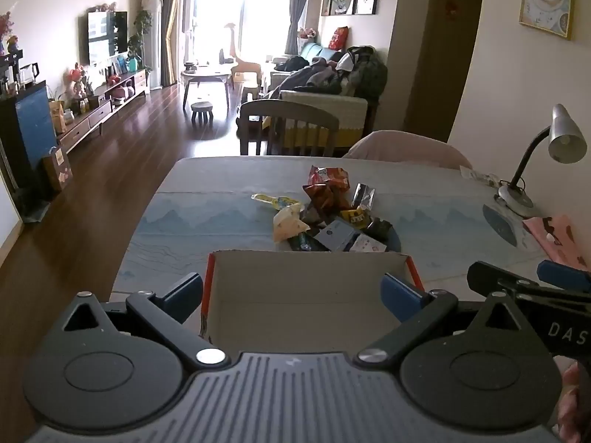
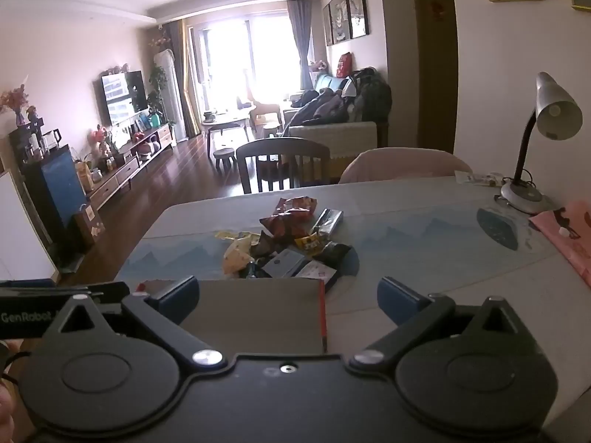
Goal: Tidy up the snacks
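**Both tools spread wide over an empty box, snacks piled just beyond**

The left tool [image 1: 291,295] hangs over the desk [image 1: 207,214] with its two blue-padded fingers [image 1: 183,291] spread as wide as they go, nothing between them but air. Below it, at 6 o'clock in the left wrist view, sits an open cardboard box [image 1: 303,295] with orange-red edges; its pale inside holds nothing. One finger stands outside the box's left wall, the other over its right corner.

The pile of snacks [image 1: 328,217] lies on the desk just past the box's far rim, toward 12 o'clock from the box. It is a loose heap: a red crinkled bag [image 1: 328,177] at the far side, a yellow packet [image 1: 273,201] out at 9 o'clock, a silver foil pouch [image 1: 364,195] at 2 o'clock, a grey flat pack [image 1: 338,234] and a small white packet [image 1: 365,245] nearest the rim.

The right tool [image 2: 288,295] is likewise spread fully, empty, over the box's right edge [image 2: 322,313]; in its view the snacks [image 2: 288,243] sit at 12 o'clock. In the left view it enters at 3 o'clock [image 1: 532,284].

A grey desk lamp [image 1: 554,147] stands at the desk's 2 o'clock corner, a pink cloth [image 1: 554,240] beside it. Two chairs [image 1: 288,125] stand at the far edge.
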A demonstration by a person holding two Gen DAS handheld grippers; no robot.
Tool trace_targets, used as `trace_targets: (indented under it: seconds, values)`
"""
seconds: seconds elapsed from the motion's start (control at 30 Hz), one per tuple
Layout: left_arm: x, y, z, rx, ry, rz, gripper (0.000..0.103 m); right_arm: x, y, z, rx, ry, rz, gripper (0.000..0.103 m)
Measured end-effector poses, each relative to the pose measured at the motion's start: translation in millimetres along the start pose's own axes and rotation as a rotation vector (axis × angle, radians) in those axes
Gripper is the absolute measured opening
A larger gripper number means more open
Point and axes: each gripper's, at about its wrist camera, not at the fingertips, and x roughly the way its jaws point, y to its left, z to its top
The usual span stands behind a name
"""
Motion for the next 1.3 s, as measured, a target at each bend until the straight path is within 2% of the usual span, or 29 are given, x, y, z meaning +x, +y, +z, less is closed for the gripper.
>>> trace_targets:
  seconds: [0.23, 0.83, 1.03, 1.3]
  values:
    - [-3.3, 3.9, -2.8, 0.0, -0.009, -0.004, 0.103, -8.2, -1.5, -1.8, -0.015, -0.023, 0.001, 0.103]
    - [-11.9, 1.0, -1.8, 0.004, -0.022, 0.007, 0.103, -6.2, 6.2, -2.2, -0.038, 0.004, 0.0, 0.103]
    - [-17.4, 1.4, -4.4, 0.008, -0.011, 0.011, 0.103, 0.6, 0.8, 0.0, -0.031, 0.013, -0.004, 0.103]
    - [-1.4, -6.3, -3.0, -0.006, 0.029, 0.012, 0.103, 12.7, -4.5, -0.6, -0.026, 0.042, 0.01, 0.103]
